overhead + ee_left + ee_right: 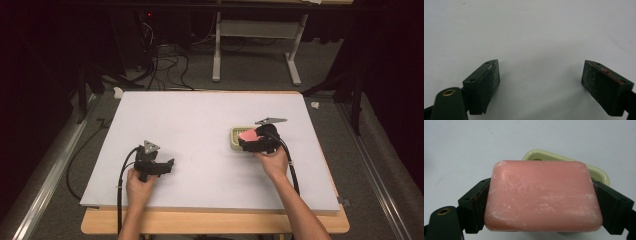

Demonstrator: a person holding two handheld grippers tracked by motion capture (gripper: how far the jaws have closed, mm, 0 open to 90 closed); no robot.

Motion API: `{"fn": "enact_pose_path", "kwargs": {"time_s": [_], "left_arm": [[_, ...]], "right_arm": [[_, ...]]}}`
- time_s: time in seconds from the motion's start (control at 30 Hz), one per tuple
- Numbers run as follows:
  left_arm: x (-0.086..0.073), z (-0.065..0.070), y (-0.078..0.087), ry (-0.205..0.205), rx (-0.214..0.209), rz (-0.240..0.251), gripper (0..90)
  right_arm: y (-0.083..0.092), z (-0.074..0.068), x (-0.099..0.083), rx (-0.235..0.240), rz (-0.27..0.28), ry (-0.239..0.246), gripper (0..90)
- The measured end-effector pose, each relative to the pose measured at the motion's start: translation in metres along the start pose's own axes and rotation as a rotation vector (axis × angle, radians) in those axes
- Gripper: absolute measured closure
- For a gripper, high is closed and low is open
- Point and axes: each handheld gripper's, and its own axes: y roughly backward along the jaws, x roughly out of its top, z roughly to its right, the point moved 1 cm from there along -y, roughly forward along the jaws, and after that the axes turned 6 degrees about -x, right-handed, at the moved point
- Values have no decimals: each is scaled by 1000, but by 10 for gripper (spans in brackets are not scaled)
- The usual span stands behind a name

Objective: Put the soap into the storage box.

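While my right tool (256,141) grips the pink soap (543,196) by its two short ends, its jaws pressed flat against the bar, the soap hangs over the near part of the cream dish (599,171). In the right gripper view the bar lies broad face up, hiding most of the dish, whose far rim peeks out behind and to the right. I cannot tell whether the soap touches the dish or hangs just above it. In the high view the dish (235,136) sits on the white counter (200,115), right of the middle, with the soap (248,134) showing pink at its right side under my tool.

My left tool (156,166) rests low over the counter's near left part, well apart from the dish. Its jaws stand wide, with bare white counter (529,37) between them. My left hand (140,184) and right hand (273,162) each hold a tool from behind.
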Motion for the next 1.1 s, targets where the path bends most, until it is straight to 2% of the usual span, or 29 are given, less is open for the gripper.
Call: {"fn": "enact_pose_path", "kwargs": {"time_s": [0.37,0.5,0.63,0.83,1.1], "left_arm": [[0,0,0,-1,1,0,157],[0,0,0,-2,1,-4,157],[0,0,0,-2,1,-2,157],[0,0,0,-2,2,-1,157],[0,0,0,-2,2,-1,157]], "right_arm": [[-17,-6,9,-24,-26,-2,136],[-25,-7,11,-37,-54,-2,136],[-28,-6,11,-41,-59,-15,135],[-35,-3,9,-53,-98,-34,135],[-39,-3,8,-68,-115,-26,135]]}}
